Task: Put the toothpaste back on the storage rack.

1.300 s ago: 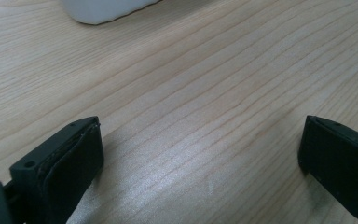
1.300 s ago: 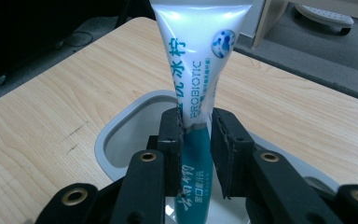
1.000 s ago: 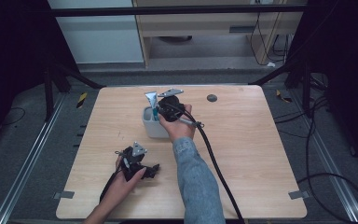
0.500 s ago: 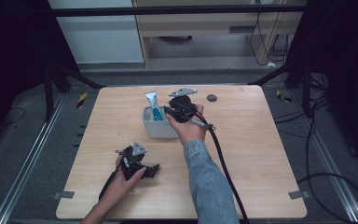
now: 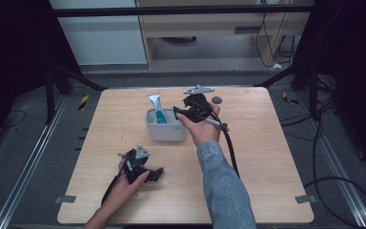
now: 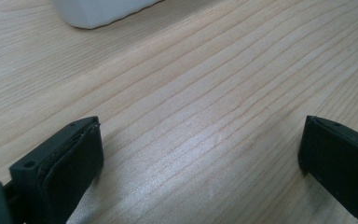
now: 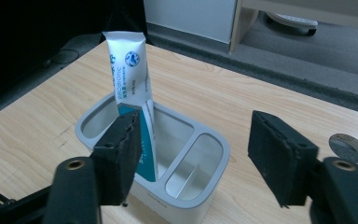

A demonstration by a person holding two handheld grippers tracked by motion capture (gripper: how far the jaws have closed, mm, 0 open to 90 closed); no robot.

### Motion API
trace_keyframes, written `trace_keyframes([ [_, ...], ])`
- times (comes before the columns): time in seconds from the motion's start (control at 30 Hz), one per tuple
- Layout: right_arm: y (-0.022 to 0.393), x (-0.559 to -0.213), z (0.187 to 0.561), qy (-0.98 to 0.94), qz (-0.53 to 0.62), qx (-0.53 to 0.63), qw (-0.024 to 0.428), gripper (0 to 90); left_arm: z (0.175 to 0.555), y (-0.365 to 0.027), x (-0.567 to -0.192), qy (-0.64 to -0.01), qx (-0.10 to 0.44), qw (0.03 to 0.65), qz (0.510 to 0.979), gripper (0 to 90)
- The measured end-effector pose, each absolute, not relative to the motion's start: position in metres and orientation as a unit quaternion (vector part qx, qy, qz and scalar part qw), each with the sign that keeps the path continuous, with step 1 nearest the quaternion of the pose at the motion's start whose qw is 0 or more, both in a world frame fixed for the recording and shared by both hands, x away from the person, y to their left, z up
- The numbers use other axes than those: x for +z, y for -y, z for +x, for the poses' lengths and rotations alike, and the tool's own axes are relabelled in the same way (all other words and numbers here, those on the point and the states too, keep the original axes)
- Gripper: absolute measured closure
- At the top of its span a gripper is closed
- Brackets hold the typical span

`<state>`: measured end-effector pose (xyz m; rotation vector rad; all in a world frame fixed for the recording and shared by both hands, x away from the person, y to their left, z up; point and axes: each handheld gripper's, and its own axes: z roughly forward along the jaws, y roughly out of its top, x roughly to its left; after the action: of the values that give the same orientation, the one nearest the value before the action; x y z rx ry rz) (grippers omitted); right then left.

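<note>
Table: a light wooden tabletop [image 5: 267, 162] with visible grain, seen from above in the high view.

Holder: a white plastic holder with rounded corners and several compartments [image 5: 166, 126] stands upright toward the far middle of the table; in the right gripper view [image 7: 212, 161] three openings show, one large at the back and two smaller ones in front.

Tube: a white and teal squeeze tube with a flat crimped top [image 5: 157, 109] stands in the holder, leaning a little, its crimped end up and well above the rim; in the right gripper view [image 7: 130, 79] its lower part sits in the large back compartment, partly behind the near jaw.

Right gripper: the black two-jaw gripper in the person's right hand [image 5: 181, 112] hangs just beside the holder's right end, above the rim. Its jaws have just been opening and now stand apart with nothing between them; in the right gripper view [image 7: 193, 161] the tube is free of both pads.

Left gripper: the black two-jaw gripper in the left hand [image 5: 156, 172] lies low on the near left part of the table, well apart from the holder. In the left gripper view [image 6: 200, 158] its jaws are spread wide over bare wood, holding nothing.

Disc: a small round grey disc [image 5: 216, 100] lies flat on the table beyond the right hand.

Sleeve: a blue denim sleeve [image 5: 224, 191] covers the right forearm.
</note>
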<state>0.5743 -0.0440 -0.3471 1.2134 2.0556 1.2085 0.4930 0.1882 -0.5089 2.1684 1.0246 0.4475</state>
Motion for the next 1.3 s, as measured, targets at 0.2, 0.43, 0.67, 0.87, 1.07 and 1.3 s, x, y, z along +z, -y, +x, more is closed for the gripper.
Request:
trace_keyframes([
  [0.2,0.05,-0.347,0.577,-0.749,0.439,0.436,0.237,21.6,0.493,-0.188,-0.509,-0.395,0.173,0.344,0.834,0.0],
  [0.43,0.065,-0.353,0.57,-0.758,0.443,0.415,0.237,11.4,0.493,-0.188,-0.509,-0.394,0.173,0.343,0.835,0.0],
  [0.67,0.086,-0.363,0.559,-0.74,0.453,0.424,0.26,11.8,0.49,-0.188,-0.509,-0.392,0.173,0.345,0.835,0.0],
  [0.87,0.11,-0.37,0.558,-0.731,0.472,0.415,0.268,11.8,0.489,-0.189,-0.509,-0.391,0.172,0.345,0.836,0.0],
  [1.07,0.125,-0.377,0.554,-0.724,0.481,0.412,0.272,11.4,0.489,-0.189,-0.509,-0.392,0.173,0.345,0.835,0.0],
  [1.3,0.139,-0.386,0.552,-0.725,0.485,0.406,0.273,10.6,0.489,-0.189,-0.509,-0.391,0.173,0.345,0.835,0.0],
])
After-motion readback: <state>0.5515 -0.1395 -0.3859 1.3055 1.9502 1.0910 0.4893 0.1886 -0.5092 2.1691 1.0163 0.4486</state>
